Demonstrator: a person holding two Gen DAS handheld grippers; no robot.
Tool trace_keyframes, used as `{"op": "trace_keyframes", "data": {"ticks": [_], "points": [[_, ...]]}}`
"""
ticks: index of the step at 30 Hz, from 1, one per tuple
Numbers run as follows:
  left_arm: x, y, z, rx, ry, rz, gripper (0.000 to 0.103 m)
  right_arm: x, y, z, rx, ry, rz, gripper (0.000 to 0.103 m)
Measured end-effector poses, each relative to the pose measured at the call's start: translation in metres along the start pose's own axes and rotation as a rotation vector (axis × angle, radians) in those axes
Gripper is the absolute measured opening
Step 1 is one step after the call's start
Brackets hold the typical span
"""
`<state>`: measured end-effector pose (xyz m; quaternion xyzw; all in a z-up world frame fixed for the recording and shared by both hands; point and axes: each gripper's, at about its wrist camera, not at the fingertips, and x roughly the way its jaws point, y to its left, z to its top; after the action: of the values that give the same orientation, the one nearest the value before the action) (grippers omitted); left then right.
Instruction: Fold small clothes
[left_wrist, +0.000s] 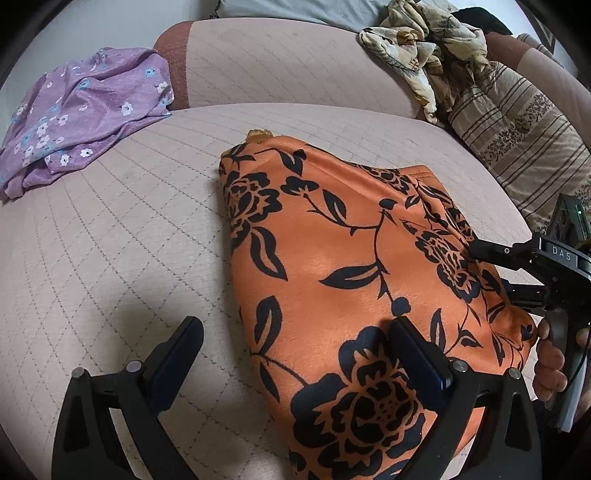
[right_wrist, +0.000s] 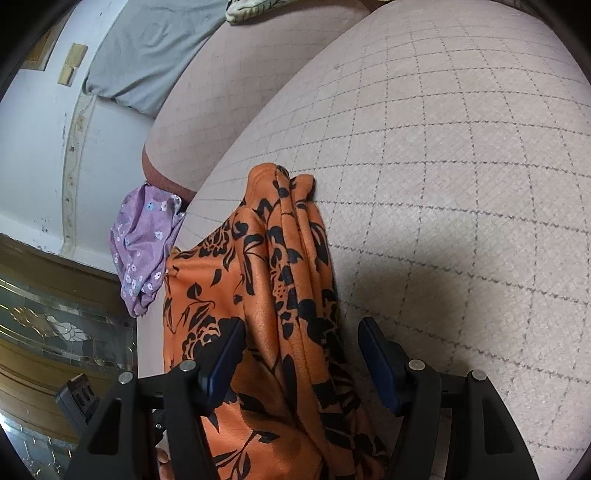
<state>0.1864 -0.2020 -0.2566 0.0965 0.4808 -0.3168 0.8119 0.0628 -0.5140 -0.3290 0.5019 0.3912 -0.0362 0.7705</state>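
Note:
An orange garment with a black flower print (left_wrist: 332, 258) lies on the pale quilted sofa seat (left_wrist: 129, 240). My left gripper (left_wrist: 295, 328) is open at the garment's near left edge, with one finger over the cloth and the other over the bare seat. My right gripper (left_wrist: 495, 273) is at the garment's right side, held by a person's hand (left_wrist: 550, 362). In the right wrist view this gripper (right_wrist: 303, 325) stands open around a bunched fold of the orange garment (right_wrist: 288, 266). The fold fills much of the gap, and a slit shows beside the right pad.
A purple flowered garment (left_wrist: 81, 110) lies crumpled at the seat's far left end (right_wrist: 144, 243). A beige patterned cloth (left_wrist: 417, 48) and a striped cushion (left_wrist: 517, 136) sit at the back right. A grey pillow (right_wrist: 147, 51) lies behind the backrest. A glass-topped table (right_wrist: 55, 332) stands beside the sofa.

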Motion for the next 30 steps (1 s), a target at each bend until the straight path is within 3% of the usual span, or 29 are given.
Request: {"op": "trace_keyframes", "data": {"ticks": [11,17,20,23,24,27,30], "points": [[0.003,-0.004,0.0,-0.01,0.014,-0.036,0.101,0.004,0.003,-0.003,0.001,0.014,0.016,0.067],[0.022,0.009,0.0,-0.104,0.085,-0.201,0.101,0.013,0.003,-0.001,0.01,0.032,0.047,0.069],[0.028,0.018,0.0,-0.16,0.096,-0.281,0.1,0.02,0.007,0.0,-0.005,0.046,0.077,0.078],[0.028,0.018,0.002,-0.158,0.09,-0.295,0.086,0.027,0.017,0.0,-0.048,0.044,0.071,0.08],[0.027,0.018,0.002,-0.159,0.084,-0.29,0.076,0.03,0.022,-0.002,-0.073,0.038,0.056,0.08],[0.022,0.021,0.002,-0.172,0.065,-0.286,0.062,0.033,0.041,-0.011,-0.198,0.009,-0.039,0.061],[0.013,0.02,0.004,-0.16,0.036,-0.277,0.046,0.03,0.054,-0.02,-0.283,-0.036,-0.093,0.05]]}}
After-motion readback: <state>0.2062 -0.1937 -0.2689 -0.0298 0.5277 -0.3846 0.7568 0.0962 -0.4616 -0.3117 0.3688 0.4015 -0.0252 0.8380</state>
